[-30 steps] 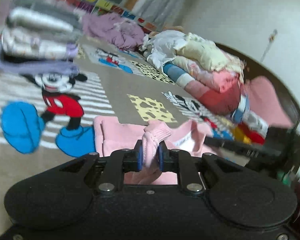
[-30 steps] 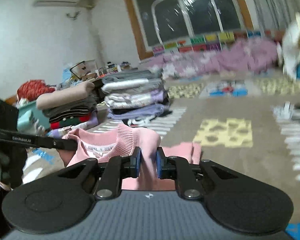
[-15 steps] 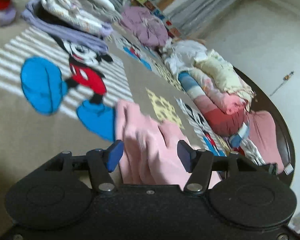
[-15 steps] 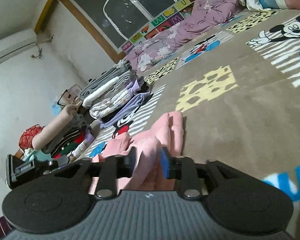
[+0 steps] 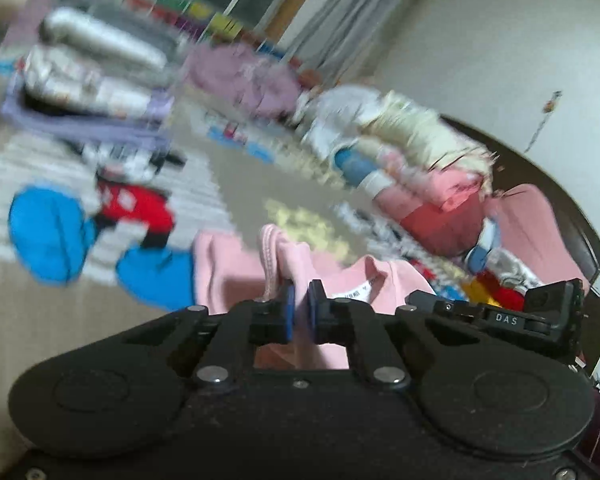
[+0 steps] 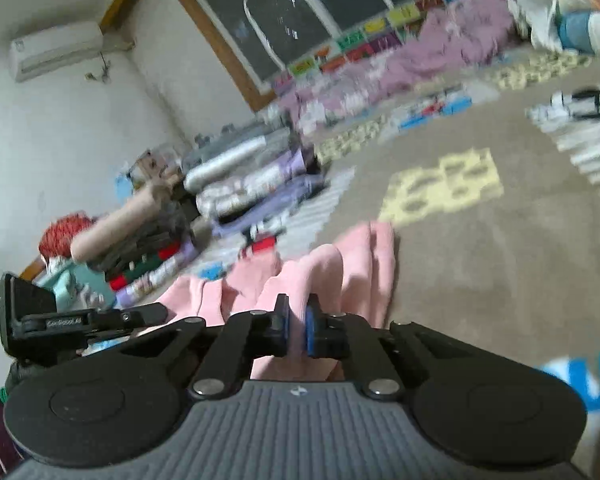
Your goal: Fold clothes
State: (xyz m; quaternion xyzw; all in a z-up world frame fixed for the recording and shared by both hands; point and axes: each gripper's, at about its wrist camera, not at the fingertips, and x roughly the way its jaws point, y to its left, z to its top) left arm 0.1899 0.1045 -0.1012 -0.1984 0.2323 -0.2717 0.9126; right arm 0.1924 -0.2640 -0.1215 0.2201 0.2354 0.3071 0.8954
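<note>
Left claw (image 5: 299, 304): jaws drawn narrow, blue pads pinching a fold of the pink top (image 5: 236, 272). A ribbed edge of the fabric stood up just past the pads. The top's neck label (image 5: 354, 293) showed to the right of the pads, facing the camera.

Right claw (image 6: 296, 322): jaws likewise narrow, clamped on a bunched fold of the same top (image 6: 340, 264). From this side the fabric fell in soft ridges ahead of the pads and spread out onto the rug (image 6: 480, 264).

The top lay on the cartoon-print rug (image 5: 236, 184) directly in front of me, gathered between my two claws, with part of it raised off the floor where the pads held it. My left claw's body (image 6: 60, 320) appeared at the left edge of the right view, close beside the fabric.

Around: folded stack (image 5: 92, 80) at far left of the rug; loose heap of clothes (image 5: 412, 168) at right against the wall. Both views were motion-blurred, so finer detail on the piles could not be read.
</note>
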